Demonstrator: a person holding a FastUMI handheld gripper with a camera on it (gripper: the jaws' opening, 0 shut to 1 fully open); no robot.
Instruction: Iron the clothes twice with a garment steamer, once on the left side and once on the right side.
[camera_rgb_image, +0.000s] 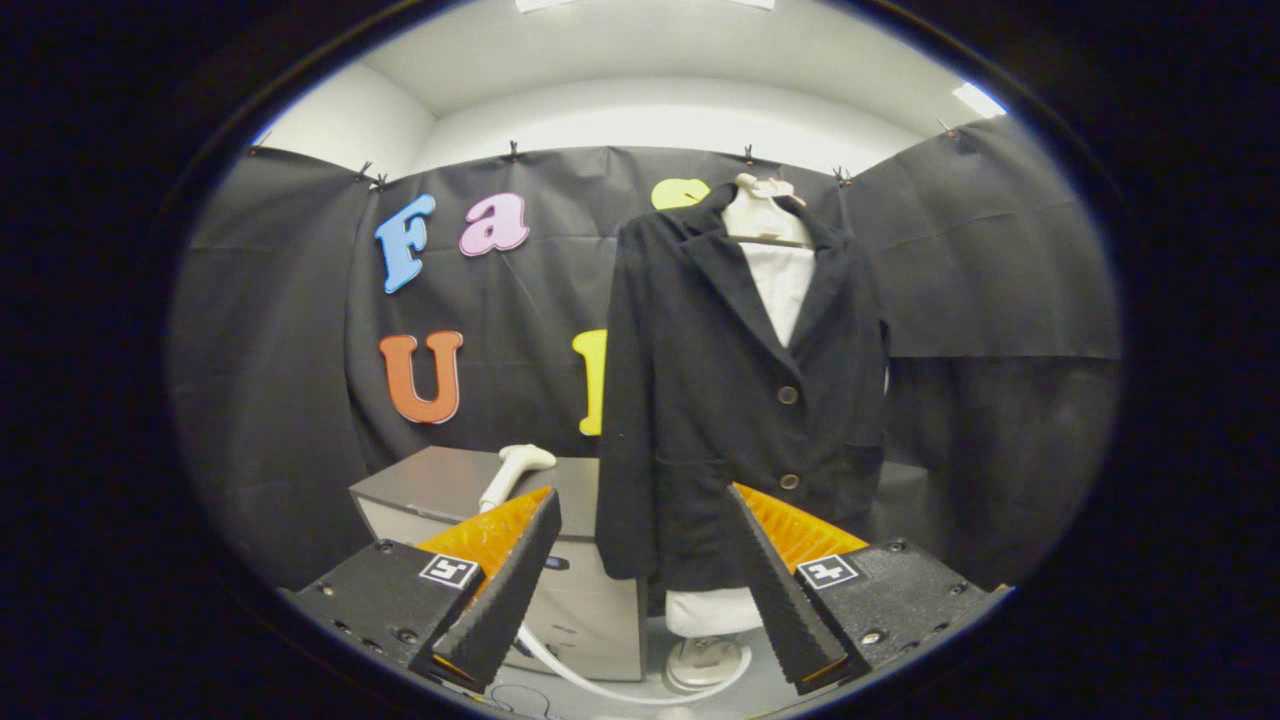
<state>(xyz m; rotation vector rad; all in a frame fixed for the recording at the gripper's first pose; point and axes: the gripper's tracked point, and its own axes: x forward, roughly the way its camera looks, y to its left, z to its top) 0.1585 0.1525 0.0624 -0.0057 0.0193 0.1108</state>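
A black blazer hangs over a white shirt on a white mannequin stand, well beyond my fingers. The garment steamer's white head rests on a grey box to the left of the blazer, just past my left finger. Its white hose runs down and curves along the floor to the stand's foot. My gripper is open, with nothing between its fingers. The blazer's lower hem shows in the gap between them.
The grey box is the steamer's base unit, standing left of the mannequin stand. Black cloth walls close the booth behind and to both sides. A lower dark surface lies behind the blazer on the right.
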